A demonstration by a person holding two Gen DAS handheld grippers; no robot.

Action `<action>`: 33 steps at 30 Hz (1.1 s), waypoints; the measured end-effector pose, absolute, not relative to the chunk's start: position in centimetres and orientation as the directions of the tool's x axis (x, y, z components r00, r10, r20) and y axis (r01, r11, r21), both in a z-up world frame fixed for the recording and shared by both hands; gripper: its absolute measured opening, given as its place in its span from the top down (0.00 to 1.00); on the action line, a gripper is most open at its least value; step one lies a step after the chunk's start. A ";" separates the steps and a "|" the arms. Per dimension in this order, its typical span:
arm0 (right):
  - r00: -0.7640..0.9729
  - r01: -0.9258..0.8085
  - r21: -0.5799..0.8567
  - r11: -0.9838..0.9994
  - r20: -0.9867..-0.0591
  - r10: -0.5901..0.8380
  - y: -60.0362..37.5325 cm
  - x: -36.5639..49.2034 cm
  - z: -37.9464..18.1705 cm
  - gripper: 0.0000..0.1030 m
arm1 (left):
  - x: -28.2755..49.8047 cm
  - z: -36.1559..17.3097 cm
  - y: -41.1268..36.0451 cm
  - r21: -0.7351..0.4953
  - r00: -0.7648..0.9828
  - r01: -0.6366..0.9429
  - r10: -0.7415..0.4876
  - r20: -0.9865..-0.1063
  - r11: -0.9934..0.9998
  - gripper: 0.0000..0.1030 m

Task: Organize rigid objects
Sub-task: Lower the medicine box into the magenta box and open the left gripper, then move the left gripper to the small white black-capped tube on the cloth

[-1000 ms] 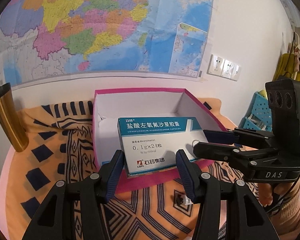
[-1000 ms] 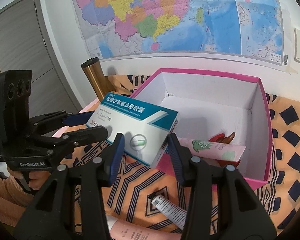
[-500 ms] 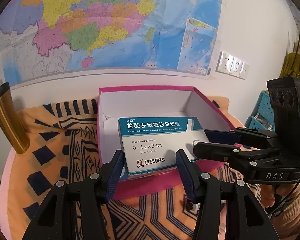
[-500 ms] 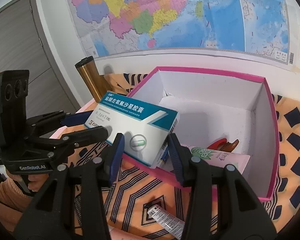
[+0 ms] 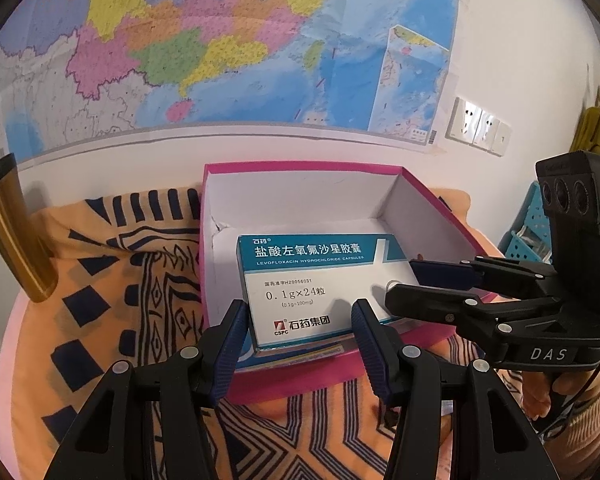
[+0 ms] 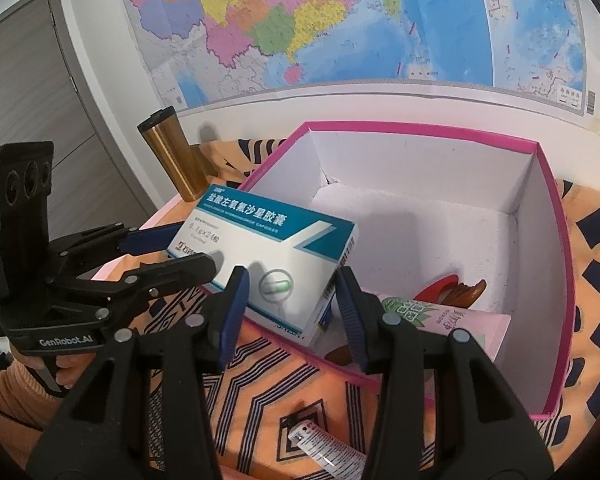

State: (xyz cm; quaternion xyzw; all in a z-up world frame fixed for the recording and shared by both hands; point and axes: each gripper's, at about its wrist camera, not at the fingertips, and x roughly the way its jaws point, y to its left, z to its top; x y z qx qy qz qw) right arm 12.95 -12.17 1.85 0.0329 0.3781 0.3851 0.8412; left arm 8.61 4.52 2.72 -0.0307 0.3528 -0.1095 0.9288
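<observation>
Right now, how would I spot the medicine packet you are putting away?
Find the pink-walled cardboard box with the white inside, below the wall map. Over its near corner, both grippers' fingers hold a flat white carton with a teal band. Unlike the pink tube inside, it bears a capsule picture.

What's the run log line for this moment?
left gripper: shut on medicine box | right gripper: shut on medicine box | box over pink box
</observation>
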 end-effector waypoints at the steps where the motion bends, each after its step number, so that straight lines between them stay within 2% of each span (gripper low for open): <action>1: 0.417 -0.622 0.347 0.702 -0.612 0.672 -12.1 13.1 1.8 0.53 | 8.7 2.7 4.5 -0.135 0.726 0.180 -0.224 -0.650 0.974 0.48; 19: 0.376 -0.610 0.367 0.702 -0.646 0.664 -11.3 14.1 0.5 0.54 | 9.4 1.9 4.7 -0.109 0.714 0.147 -0.181 -0.676 0.983 0.48; 33: 0.337 -0.600 0.394 0.697 -0.666 0.666 -10.9 14.9 -0.5 0.54 | 8.8 2.4 4.8 -0.105 0.733 0.145 -0.178 -0.657 0.984 0.48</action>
